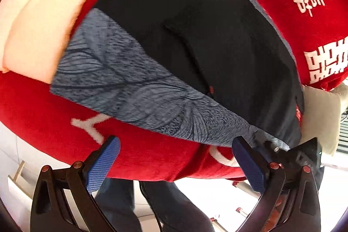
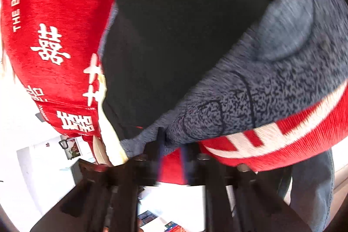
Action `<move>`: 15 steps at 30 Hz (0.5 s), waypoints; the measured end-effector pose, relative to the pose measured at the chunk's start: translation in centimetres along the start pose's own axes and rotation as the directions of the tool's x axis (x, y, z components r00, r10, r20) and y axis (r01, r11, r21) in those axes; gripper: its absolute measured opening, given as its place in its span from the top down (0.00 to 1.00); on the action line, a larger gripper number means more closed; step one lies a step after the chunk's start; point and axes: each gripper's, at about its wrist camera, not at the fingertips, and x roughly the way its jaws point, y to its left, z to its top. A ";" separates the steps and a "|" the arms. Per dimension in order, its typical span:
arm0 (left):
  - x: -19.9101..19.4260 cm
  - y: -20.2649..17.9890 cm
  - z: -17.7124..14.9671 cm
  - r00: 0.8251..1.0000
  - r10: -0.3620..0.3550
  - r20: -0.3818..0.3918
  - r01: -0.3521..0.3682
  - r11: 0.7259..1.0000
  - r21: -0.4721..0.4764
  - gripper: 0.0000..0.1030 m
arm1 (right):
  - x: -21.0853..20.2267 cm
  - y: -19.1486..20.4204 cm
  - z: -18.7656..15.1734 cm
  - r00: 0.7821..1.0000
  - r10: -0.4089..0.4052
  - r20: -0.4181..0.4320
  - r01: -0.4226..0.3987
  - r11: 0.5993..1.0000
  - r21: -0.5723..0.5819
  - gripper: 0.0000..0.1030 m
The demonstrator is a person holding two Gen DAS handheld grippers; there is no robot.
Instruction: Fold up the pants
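The pants (image 1: 195, 40) are black outside with a grey patterned lining (image 1: 121, 79). They lie on a red blanket (image 1: 54, 114) with white characters. My left gripper (image 1: 176, 158) is open, its blue pads (image 1: 102, 164) spread wide just short of the pants' near edge, holding nothing. In the right wrist view the black pants (image 2: 178, 36) and grey lining (image 2: 271, 88) fill the frame. My right gripper (image 2: 171, 145) is shut on the grey edge of the pants at the blanket's near edge. The right gripper also shows at the right of the left wrist view (image 1: 304, 151).
A cream cushion (image 1: 37, 21) lies at the far left on the red blanket. A person's legs in jeans (image 1: 174, 206) stand below the blanket's edge. White floor and small items (image 2: 169, 225) show beneath the right gripper.
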 end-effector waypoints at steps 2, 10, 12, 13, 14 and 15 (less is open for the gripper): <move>0.2 -0.8 0.1 0.999 -0.033 -0.006 0.033 0.999 -0.003 0.00 | -0.8 1.4 0.2 0.999 0.030 0.015 -0.030 0.999 -0.022 0.88; 0.0 -1.7 2.4 0.997 -0.064 0.040 0.067 0.993 -0.099 0.06 | -2.2 3.6 0.3 0.997 0.071 0.017 -0.070 0.994 -0.082 0.88; 0.3 -1.6 3.1 0.999 -0.043 0.027 0.046 0.993 -0.112 0.40 | -2.1 3.5 0.1 0.998 0.059 0.005 -0.058 0.994 -0.094 0.88; 0.6 -1.4 3.4 0.999 -0.048 0.007 0.048 0.992 -0.116 0.49 | -2.1 3.3 0.1 0.999 0.053 -0.001 -0.053 0.994 -0.099 0.84; 0.8 -1.3 3.5 0.999 -0.046 -0.006 0.045 0.992 -0.118 0.59 | -2.0 3.1 0.0 0.999 0.047 -0.011 -0.048 0.994 -0.103 0.84; 0.8 -1.4 3.6 1.000 -0.031 -0.004 0.031 0.994 -0.106 0.67 | -2.0 2.4 -0.1 0.999 0.037 -0.025 -0.040 0.995 -0.096 0.82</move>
